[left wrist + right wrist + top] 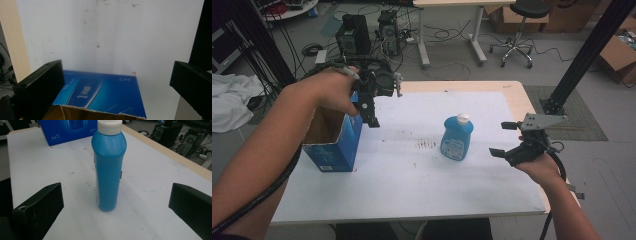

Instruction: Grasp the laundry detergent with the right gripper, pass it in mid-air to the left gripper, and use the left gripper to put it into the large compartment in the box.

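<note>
A blue cardboard box (333,147) with its top open stands at the left of the white table cover (412,175). My left gripper (368,112) hangs open over the box's right wall, jaws pointing down; in the left gripper view the box's blue side (105,93) and torn top edge lie below, between the wide-apart jaws of that gripper (117,75). A blue bottle (457,139) with a white cap stands upright right of centre. My right gripper (499,138) is open just right of it, not touching. In the right gripper view the bottle (108,170) stands ahead, centred between the jaws.
The light wooden table edge (517,100) frames the white cover. A black slanted post (584,55) stands off the right side. On the floor behind are computer towers (354,32), cables and an office chair (519,30). A white cloth (229,97) lies at far left.
</note>
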